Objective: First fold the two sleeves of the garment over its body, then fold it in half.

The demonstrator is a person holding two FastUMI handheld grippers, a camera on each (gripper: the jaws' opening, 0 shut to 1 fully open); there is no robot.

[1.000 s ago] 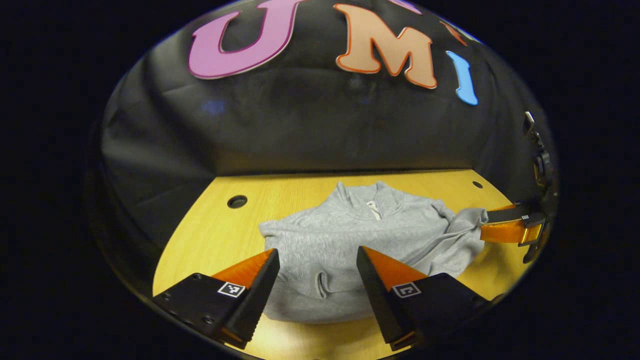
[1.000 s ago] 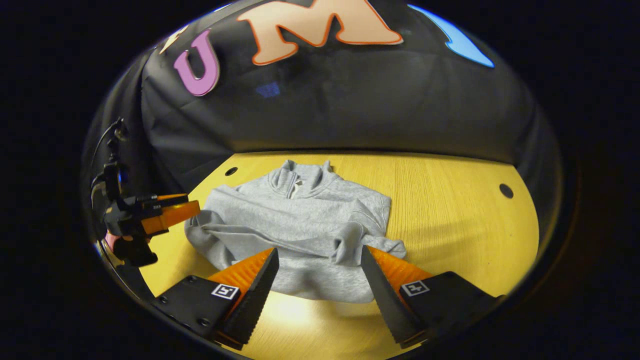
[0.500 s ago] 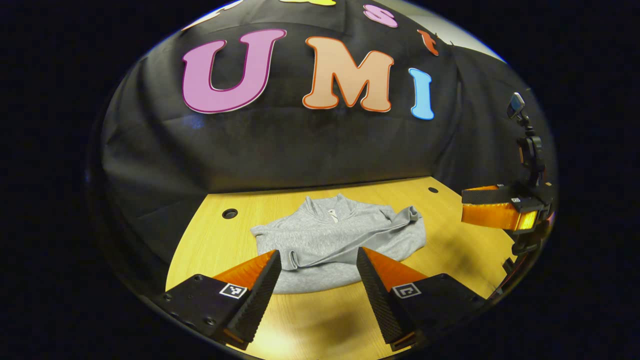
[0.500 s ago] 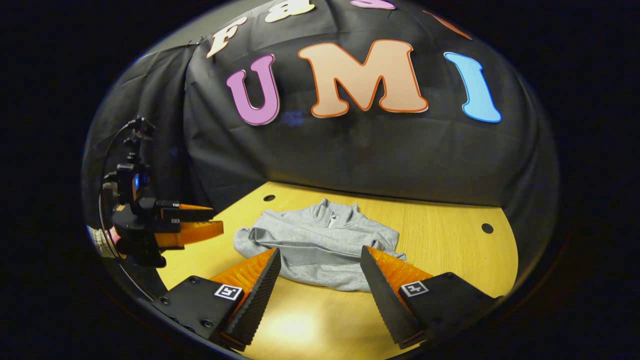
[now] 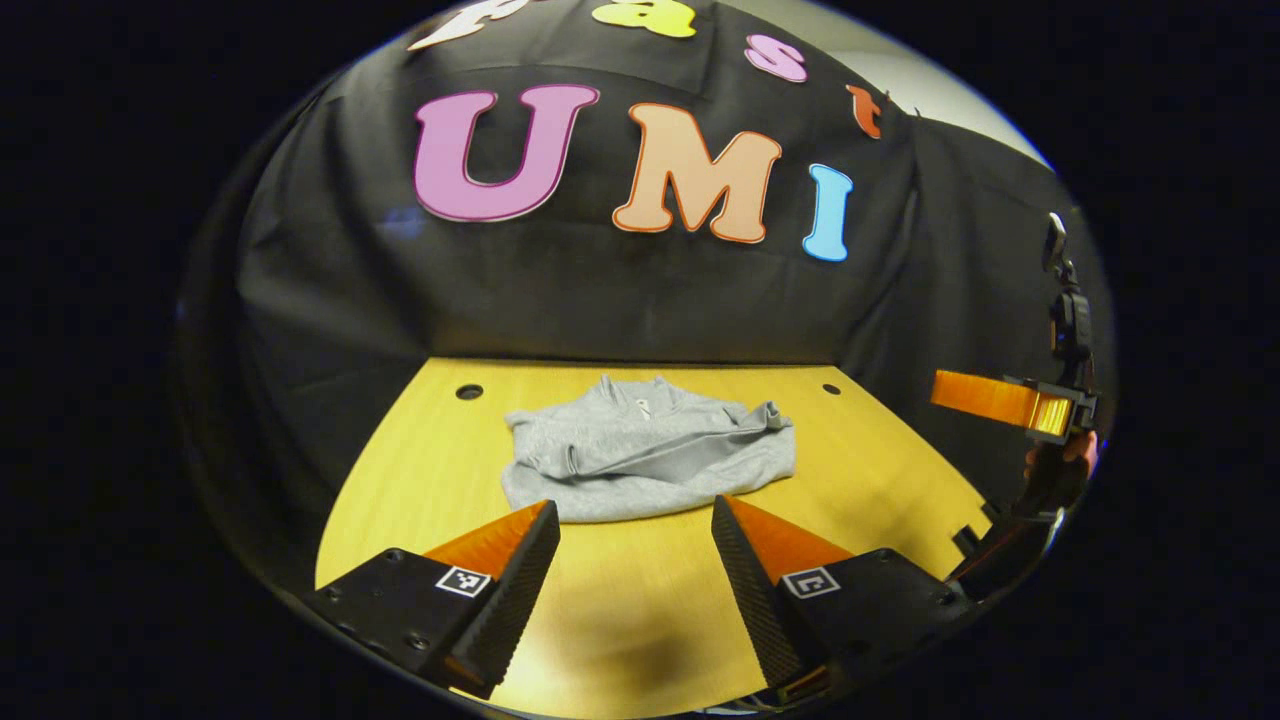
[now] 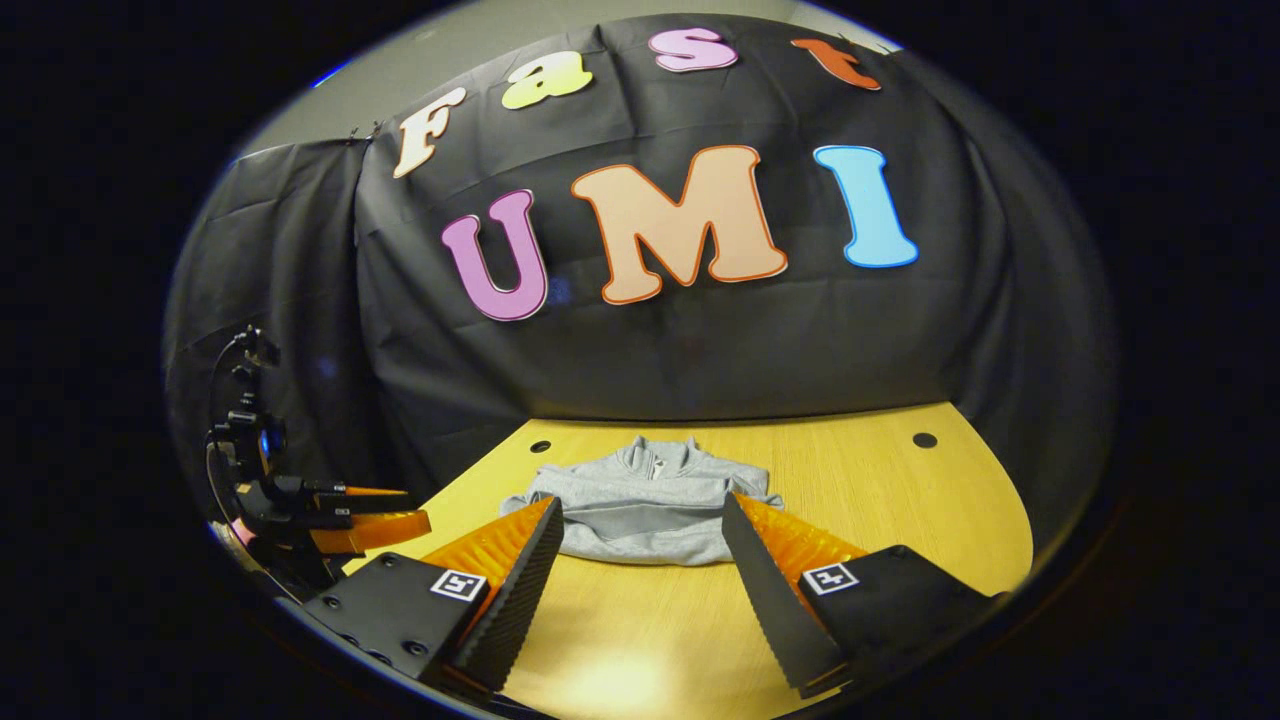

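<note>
A grey zip-collar sweatshirt point(image 5: 650, 450) lies folded into a compact bundle on the yellow wooden table point(image 5: 420, 470), its collar toward the back wall and both sleeves laid across the body. In the right gripper view the same sweatshirt point(image 6: 645, 505) sits beyond my fingers. My left gripper point(image 5: 635, 520) is open, held back from the garment's near hem, with nothing between its fingers. My right gripper point(image 6: 640, 520) is open too, raised and well short of the garment. The right gripper point(image 5: 1000, 400) appears at the far right of the left gripper view. The left gripper point(image 6: 345, 515) appears at the left of the right gripper view.
The table has small round holes near its back corners point(image 5: 468, 391) point(image 5: 831, 388) point(image 6: 924, 439). Black cloth walls the booth behind and at both sides. A hand point(image 5: 1070, 455) holds the right gripper at the table's right edge. Bare tabletop point(image 6: 900, 500) lies right of the garment.
Both grippers have drawn back and up, away from the sweatshirt, which now looks smaller and farther off. The garment itself lies as before. Both stayed open.
</note>
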